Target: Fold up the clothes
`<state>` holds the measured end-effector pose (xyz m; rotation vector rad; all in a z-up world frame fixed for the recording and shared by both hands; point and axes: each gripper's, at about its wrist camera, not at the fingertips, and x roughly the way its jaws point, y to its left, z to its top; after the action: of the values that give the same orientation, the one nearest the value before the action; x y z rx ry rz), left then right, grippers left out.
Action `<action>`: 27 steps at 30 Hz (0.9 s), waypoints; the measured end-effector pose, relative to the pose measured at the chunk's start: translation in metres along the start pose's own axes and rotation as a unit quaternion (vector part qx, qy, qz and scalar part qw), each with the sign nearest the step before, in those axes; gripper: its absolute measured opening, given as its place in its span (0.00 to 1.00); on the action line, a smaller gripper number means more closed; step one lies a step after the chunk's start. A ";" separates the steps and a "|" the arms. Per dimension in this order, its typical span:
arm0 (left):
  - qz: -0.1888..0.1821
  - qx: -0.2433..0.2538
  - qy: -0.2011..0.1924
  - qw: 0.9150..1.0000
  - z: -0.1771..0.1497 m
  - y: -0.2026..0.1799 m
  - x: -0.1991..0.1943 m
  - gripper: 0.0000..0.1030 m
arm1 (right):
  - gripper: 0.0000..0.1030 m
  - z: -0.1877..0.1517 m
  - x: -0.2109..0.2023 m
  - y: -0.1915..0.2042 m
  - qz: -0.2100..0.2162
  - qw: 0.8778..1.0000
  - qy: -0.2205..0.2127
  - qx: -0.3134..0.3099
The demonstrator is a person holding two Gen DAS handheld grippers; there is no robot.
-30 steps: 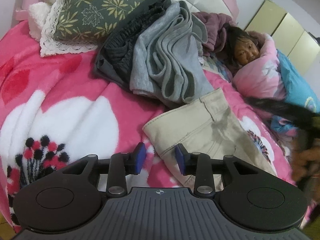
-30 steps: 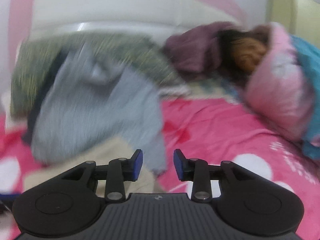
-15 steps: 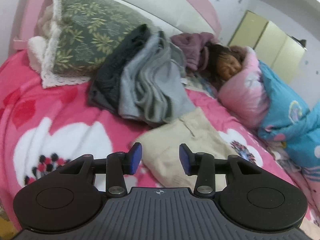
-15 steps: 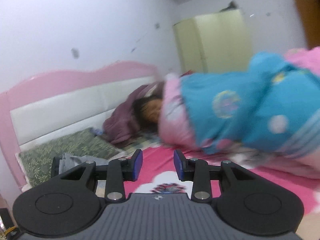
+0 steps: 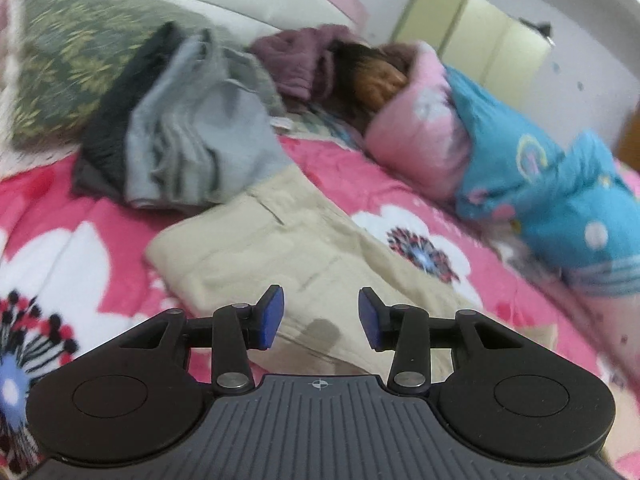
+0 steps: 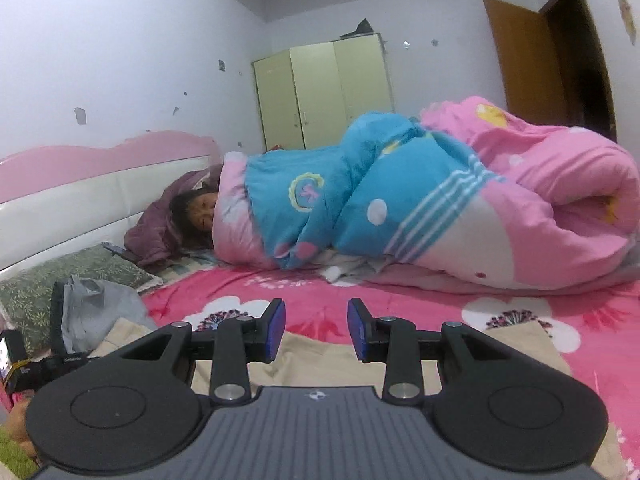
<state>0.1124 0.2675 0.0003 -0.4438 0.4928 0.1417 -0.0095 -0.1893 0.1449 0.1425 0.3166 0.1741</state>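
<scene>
Beige trousers [image 5: 288, 248] lie spread on the pink floral bedspread [image 5: 56, 240], waistband toward the headboard. My left gripper [image 5: 321, 318] hovers open over their middle, nothing between its blue pads. Behind them sits a pile of grey [image 5: 200, 140] and dark [image 5: 116, 120] clothes. In the right wrist view the beige trousers [image 6: 320, 364] run under my right gripper [image 6: 316, 330], which is open and holds nothing. The grey clothes [image 6: 96, 312] show at the left there.
A person [image 6: 196, 212] lies at the headboard end, wrapped in a blue and pink quilt [image 6: 400, 204]. A green leaf-print pillow [image 5: 64, 60] leans against the headboard. A wardrobe [image 6: 324, 92] and a brown door [image 6: 532, 52] stand at the far wall. A small camera device [image 6: 16, 364] is at the left edge.
Both grippers pulled back and swung right. The right wrist view went from the clothes pile to the whole bed and quilt. Both stayed open.
</scene>
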 end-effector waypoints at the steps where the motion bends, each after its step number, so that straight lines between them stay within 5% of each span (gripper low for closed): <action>1: -0.002 0.006 0.005 1.000 -0.001 -0.003 0.002 0.41 | 0.35 -0.003 0.001 -0.003 0.005 1.000 0.004 0.002; 15: 0.047 0.051 0.013 0.998 0.000 -0.023 0.030 0.51 | 0.35 -0.046 0.095 0.024 0.124 0.982 0.096 -0.109; 23: 0.078 0.088 0.017 0.993 0.000 -0.031 0.047 0.51 | 0.34 -0.078 0.167 0.035 0.120 0.963 0.150 -0.191; 27: 0.085 0.077 0.025 0.993 0.002 -0.029 0.056 0.51 | 0.35 -0.067 0.179 0.000 0.093 0.973 0.162 -0.137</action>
<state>0.1688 0.2441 -0.0144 -0.2550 0.5865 0.2562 0.1361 -0.1476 0.0292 -0.1319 0.6003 0.4265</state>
